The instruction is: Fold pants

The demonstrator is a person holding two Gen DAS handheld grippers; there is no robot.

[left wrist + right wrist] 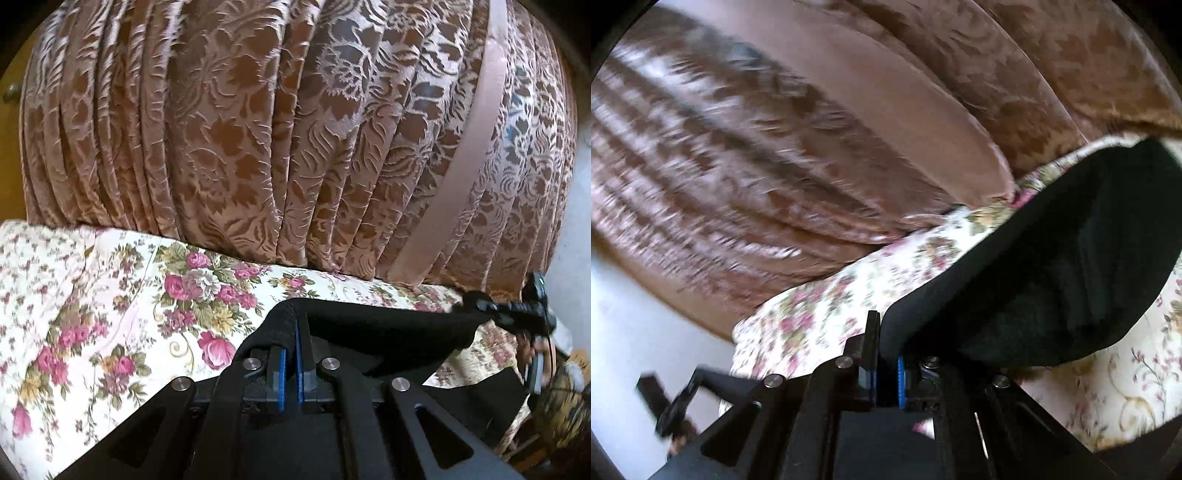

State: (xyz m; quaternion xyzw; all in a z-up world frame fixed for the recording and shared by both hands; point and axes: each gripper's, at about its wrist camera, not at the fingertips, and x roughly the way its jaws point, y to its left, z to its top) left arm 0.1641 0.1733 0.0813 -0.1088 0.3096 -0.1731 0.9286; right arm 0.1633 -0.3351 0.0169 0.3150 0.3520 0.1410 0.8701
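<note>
The black pants (376,332) are lifted above a floral bedspread (110,295). My left gripper (291,332) is shut on one edge of the black pants, with cloth draped over its fingertips. The cloth stretches right toward my right gripper (517,308), seen at the far right of the left wrist view. In the right wrist view my right gripper (886,332) is shut on the black pants (1052,277), which bulge up to the right over the floral bedspread (831,310). That view is blurred.
A brown patterned curtain (295,129) with a plain satin tie-band (461,166) hangs right behind the bed and also fills the right wrist view (775,147). A pale wall (635,314) shows at lower left there.
</note>
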